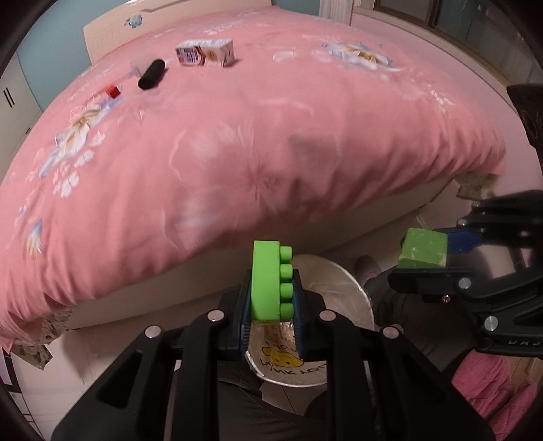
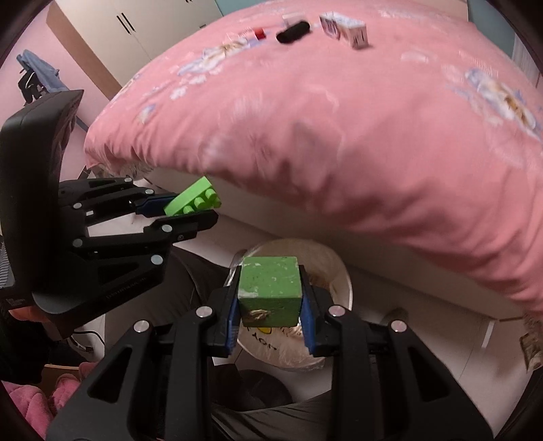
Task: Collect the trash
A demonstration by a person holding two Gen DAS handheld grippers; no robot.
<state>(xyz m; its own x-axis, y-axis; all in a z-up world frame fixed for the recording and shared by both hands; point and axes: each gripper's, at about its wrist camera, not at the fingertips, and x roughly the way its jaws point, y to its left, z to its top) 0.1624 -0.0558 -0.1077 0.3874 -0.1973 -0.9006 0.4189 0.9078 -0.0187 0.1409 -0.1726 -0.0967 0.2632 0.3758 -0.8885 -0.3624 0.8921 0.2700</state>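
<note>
My left gripper [image 1: 271,305] is shut on a bright green studded toy brick [image 1: 269,281], held above a round white trash bin [image 1: 359,302] on the floor by the bed. The brick and left gripper also show in the right wrist view [image 2: 193,202]. My right gripper [image 2: 269,305] is shut on a dull green cube [image 2: 269,288], also above the bin [image 2: 341,281]. The cube shows in the left wrist view [image 1: 424,247]. On the pink bedspread [image 1: 237,142] lie a small carton [image 1: 205,52], a black oblong object [image 1: 151,74] and a small red item [image 1: 113,91].
The bed with the pink flowered cover fills most of both views and overhangs the floor beside the bin. A white wardrobe [image 2: 135,27] stands at the far left. Pink fuzzy fabric [image 1: 488,390] lies low near the person's dark-clad legs.
</note>
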